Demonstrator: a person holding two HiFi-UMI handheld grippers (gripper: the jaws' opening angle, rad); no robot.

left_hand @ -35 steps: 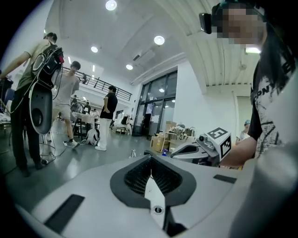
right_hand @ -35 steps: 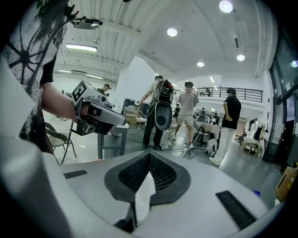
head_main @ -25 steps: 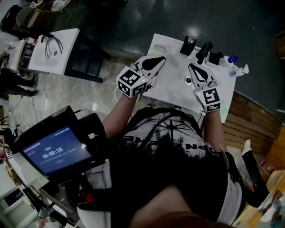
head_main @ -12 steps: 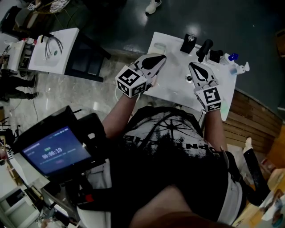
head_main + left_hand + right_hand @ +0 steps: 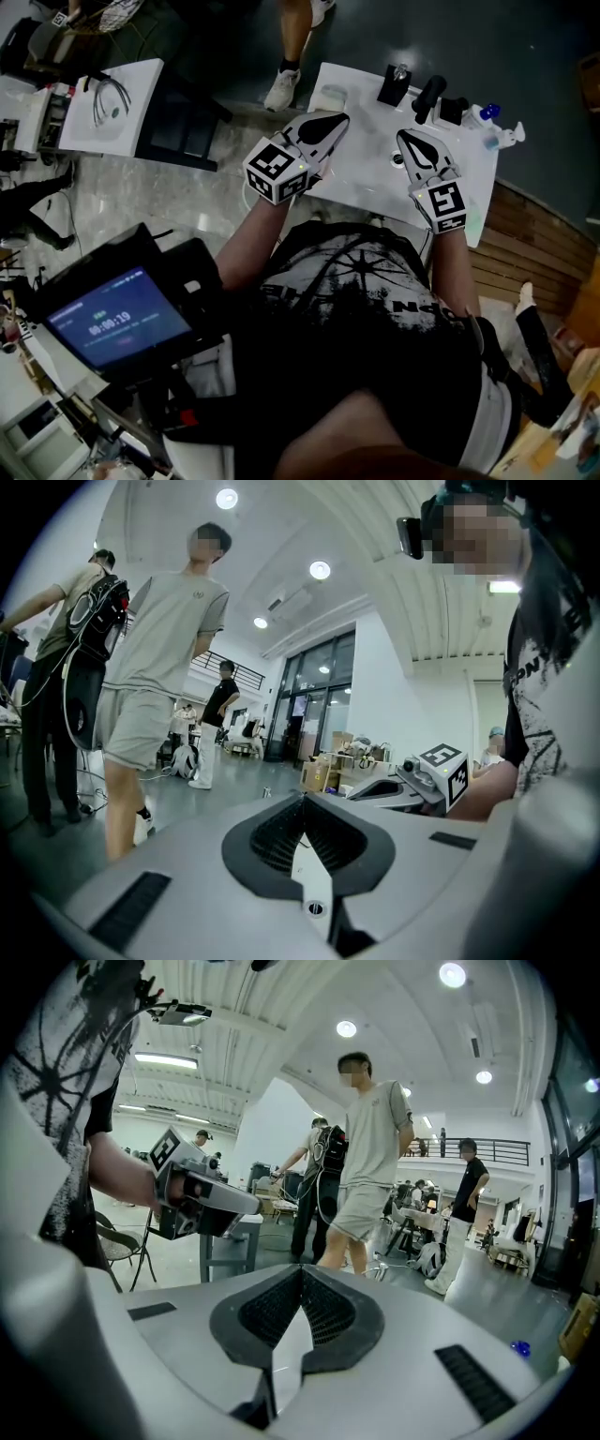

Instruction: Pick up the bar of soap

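Only a passer-by (image 5: pixel 287 56) has moved: a second ago nobody stood at the far edge of the table (image 5: pixel 370 187), then one shoe showed, and now two legs and a pale shoe are there. Both my hands have kept their places.

My left tongs (image 5: pixel 337 120) lie over the left side of the table, pointing away from me. Their jaws are pressed together with nothing between them. My right tongs (image 5: pixel 403 141) lie over the middle of the table, likewise closed and empty.

I take the pale rounded block near the far left corner for the soap (image 5: pixel 330 97). It lies flat on the table, just past the tip of the left tongs as the head view shows it, and nothing touches it. Neither gripper view shows it. Dark items and a blue-capped bottle (image 5: pixel 487 116) stand along the far edge to its right.

By my reckoning the task has not begun. I still have to open one pair of jaws, bring them round the soap, close and lift. The left pair is the nearer one.
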